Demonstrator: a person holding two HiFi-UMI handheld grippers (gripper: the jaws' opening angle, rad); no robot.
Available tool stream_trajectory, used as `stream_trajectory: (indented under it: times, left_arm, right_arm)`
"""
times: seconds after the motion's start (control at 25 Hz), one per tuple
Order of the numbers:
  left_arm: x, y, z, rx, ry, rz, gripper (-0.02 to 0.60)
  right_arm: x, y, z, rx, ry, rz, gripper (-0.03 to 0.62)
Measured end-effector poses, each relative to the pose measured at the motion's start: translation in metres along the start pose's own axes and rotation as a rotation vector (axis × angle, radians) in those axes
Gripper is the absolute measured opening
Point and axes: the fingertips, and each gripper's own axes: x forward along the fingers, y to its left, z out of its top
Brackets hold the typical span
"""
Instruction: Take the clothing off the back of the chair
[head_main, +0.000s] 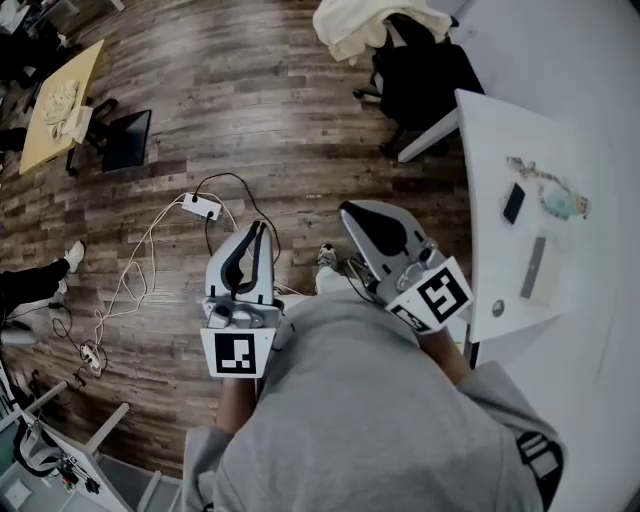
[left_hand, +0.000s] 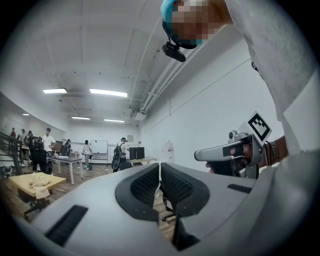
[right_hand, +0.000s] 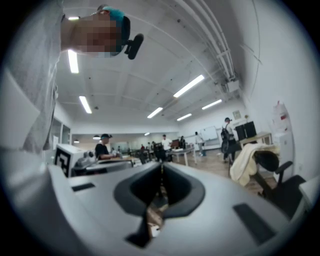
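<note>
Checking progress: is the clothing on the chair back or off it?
On. The cream clothing lies draped over the back of the black chair, as the head view and the right gripper view both show.

Cream clothing (head_main: 372, 24) drapes a black chair (head_main: 432, 78) on wood floor (head_main: 250, 110)

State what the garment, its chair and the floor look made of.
Garment: soft cream fabric, matte, judging by its drape and folds.
Chair: black, probably fabric or mesh over plastic; too small to settle.
Floor: wood-look planks with visible grain and seams; laminate or real wood unclear.
</note>
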Motion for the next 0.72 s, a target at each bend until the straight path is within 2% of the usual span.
stream_trajectory:
  times: [0.28,0.56,0.72]
  left_arm:
    - [0.024,-0.009,-0.001,-0.005,-0.002,0.082,0.046]
    - [0.042,-0.019,0.004,0.019,-0.001,0.071,0.046]
    - [0.05,-0.02,-0.001,-0.003,0.014,0.069,0.046]
  right_arm:
    - [-0.005,-0.035,0.006,-0.014,0.01,0.05,0.034]
    - [-0.014,-0.059,0.006,0.026,0.0,0.031,0.034]
    - [-0.014,-0.064,0.004,0.028,0.007,0.025,0.034]
